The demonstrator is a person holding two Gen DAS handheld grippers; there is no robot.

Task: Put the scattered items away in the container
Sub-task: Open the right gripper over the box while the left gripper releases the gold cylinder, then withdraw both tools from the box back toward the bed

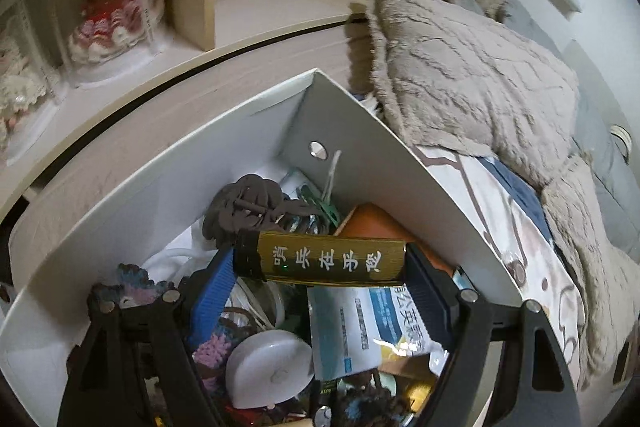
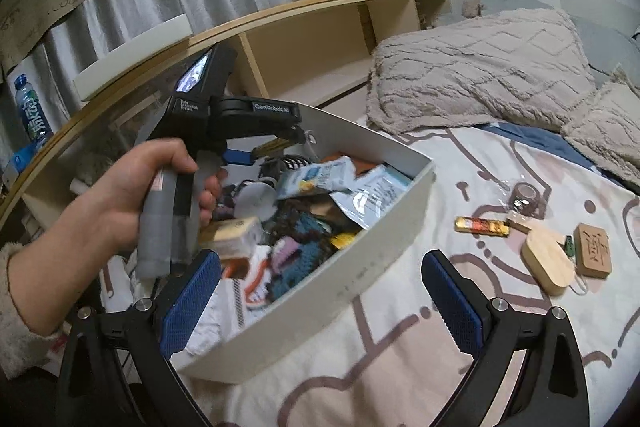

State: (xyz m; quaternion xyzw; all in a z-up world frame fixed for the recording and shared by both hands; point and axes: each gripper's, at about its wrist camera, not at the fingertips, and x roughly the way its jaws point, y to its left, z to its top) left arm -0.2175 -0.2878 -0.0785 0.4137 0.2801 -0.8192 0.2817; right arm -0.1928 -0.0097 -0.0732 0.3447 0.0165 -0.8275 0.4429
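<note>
My left gripper (image 1: 320, 263) is shut on a gold bar with black Chinese characters (image 1: 328, 261) and holds it over the white box (image 1: 160, 163), which is full of mixed items. In the right wrist view the left gripper (image 2: 276, 143) hangs over the box (image 2: 384, 243) with the gold bar (image 2: 272, 145) between its pads. My right gripper (image 2: 320, 303) is open and empty, just in front of the box's near wall. On the bedsheet to the right lie a gold-red bar (image 2: 482, 226), a tape roll (image 2: 526, 197), an oval wooden piece (image 2: 548, 261) and a carved wooden block (image 2: 594, 254).
Beige fluffy pillows (image 2: 476, 75) lie behind the box at the bed's head. A wooden shelf (image 2: 312, 39) runs along the wall, with a doll (image 1: 106, 19) in a clear case. A water bottle (image 2: 32, 111) stands far left.
</note>
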